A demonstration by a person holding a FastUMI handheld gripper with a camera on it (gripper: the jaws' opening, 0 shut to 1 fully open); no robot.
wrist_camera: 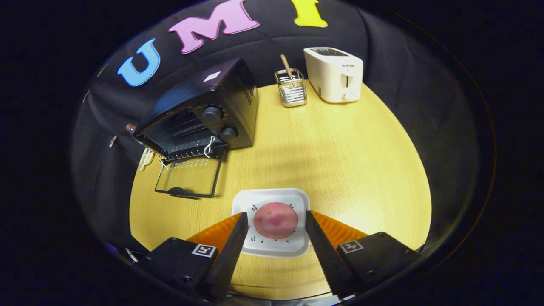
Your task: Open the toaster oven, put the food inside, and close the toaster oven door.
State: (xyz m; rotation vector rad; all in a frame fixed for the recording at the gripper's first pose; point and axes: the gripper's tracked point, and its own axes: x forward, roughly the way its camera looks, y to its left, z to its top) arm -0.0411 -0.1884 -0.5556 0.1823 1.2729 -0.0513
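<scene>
Gripper (275,221) fingers stood spread wide over the wooden table (340,161), holding nothing, with the white square plate (272,248) lying between them and its side edges hidden behind the two tips. On that plate sat the food, a round pink slice (275,220), flat and centred, clear of both fingers. Beyond the fingers and off to the left stood the black toaster oven (204,106), its glass door (189,177) dropped fully open and lying flat on the table, the rack (185,127) visible inside, and two round knobs (212,114) on its front panel. Farther back, a small wire basket (291,88) with a wooden handle sticking out of it stood just beside a white pop-up toaster (335,74), both near the booth wall
</scene>
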